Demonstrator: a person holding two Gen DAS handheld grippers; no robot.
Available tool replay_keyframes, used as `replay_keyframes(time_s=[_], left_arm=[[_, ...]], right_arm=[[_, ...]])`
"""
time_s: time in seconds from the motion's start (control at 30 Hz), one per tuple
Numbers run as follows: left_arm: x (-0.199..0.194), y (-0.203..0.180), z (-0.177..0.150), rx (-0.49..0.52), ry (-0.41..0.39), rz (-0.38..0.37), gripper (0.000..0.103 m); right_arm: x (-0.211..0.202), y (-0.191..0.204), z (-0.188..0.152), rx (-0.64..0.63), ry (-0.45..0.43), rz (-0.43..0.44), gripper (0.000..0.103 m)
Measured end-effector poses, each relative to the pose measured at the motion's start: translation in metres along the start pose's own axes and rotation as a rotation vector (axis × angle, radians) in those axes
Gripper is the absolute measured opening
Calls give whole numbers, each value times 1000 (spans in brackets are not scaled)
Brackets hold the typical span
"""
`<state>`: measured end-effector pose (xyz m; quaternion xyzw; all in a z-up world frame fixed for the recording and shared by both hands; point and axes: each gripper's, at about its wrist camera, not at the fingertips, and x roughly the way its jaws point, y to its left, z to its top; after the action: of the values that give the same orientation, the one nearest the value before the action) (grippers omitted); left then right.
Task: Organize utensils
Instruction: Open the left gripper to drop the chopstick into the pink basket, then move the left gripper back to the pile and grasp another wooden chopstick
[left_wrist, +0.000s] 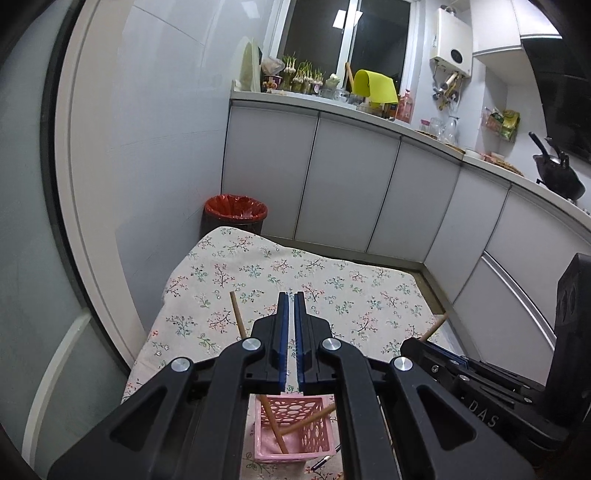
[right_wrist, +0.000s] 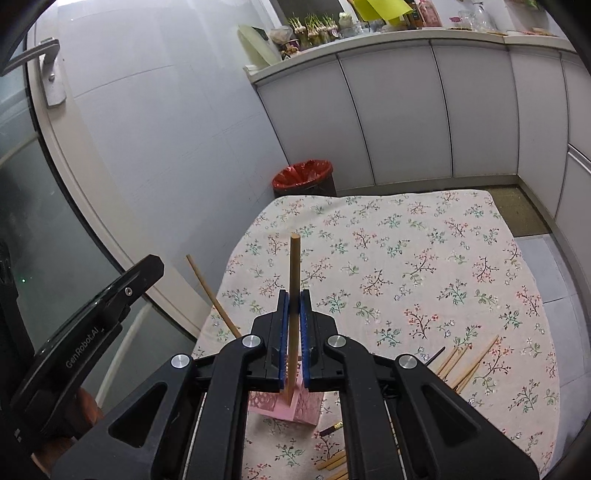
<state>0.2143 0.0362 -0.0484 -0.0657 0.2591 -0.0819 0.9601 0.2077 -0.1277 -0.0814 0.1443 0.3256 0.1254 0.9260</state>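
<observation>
1. Chopsticks are your job: the wooden chopstick (right_wrist: 294, 295) is clamped upright in your right gripper (right_wrist: 294, 306), its lower end in the pink basket (right_wrist: 295, 404).
2. Next, judge it seated, then release.
3. Your left gripper (left_wrist: 291, 314) is closed and empty above the perforated plastic basket, which holds two slanted round sticks.
4. Loose chopsticks (right_wrist: 469, 363) lie on the floral tablecloth (right_wrist: 424, 258).

Black hand-held gripper (left_wrist: 290, 295), blue pads (left_wrist: 282, 332)
</observation>
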Motion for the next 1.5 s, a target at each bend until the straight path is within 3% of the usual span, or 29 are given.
replay_keyframes(time_s=[0.07,0.13,0.17,0.33,0.4,0.6,0.73,0.9,1.43,1.5], left_arm=[[1,0,1,-4,16,5,9],[-1,1,1,-11,28,7,30],[-3,1,1,-16,27,11,46],[-8,0,-3,-22,80,14,57],[-9,0,-6,-28,105,13,68],[-16,-5,-24,-19,183,13,88],[-13,-10,-40,-5,257,-7,92],[-8,-23,-61,50,341,-9,93],[18,-129,-110,336,536,-126,93],[32,-147,-116,363,585,-167,86]], right_arm=[[0,-3,0,13,1,3,10],[-3,-4,2,27,-5,14,27],[-6,-4,2,31,-15,20,30],[-23,-9,7,38,-39,31,44],[-31,-14,7,44,-36,23,49],[-46,-44,2,63,-1,-51,72],[-48,-67,-6,80,45,-113,85],[-50,-98,-19,121,101,-189,92],[-57,-182,-54,249,293,-353,96],[-57,-193,-57,261,312,-376,96]])
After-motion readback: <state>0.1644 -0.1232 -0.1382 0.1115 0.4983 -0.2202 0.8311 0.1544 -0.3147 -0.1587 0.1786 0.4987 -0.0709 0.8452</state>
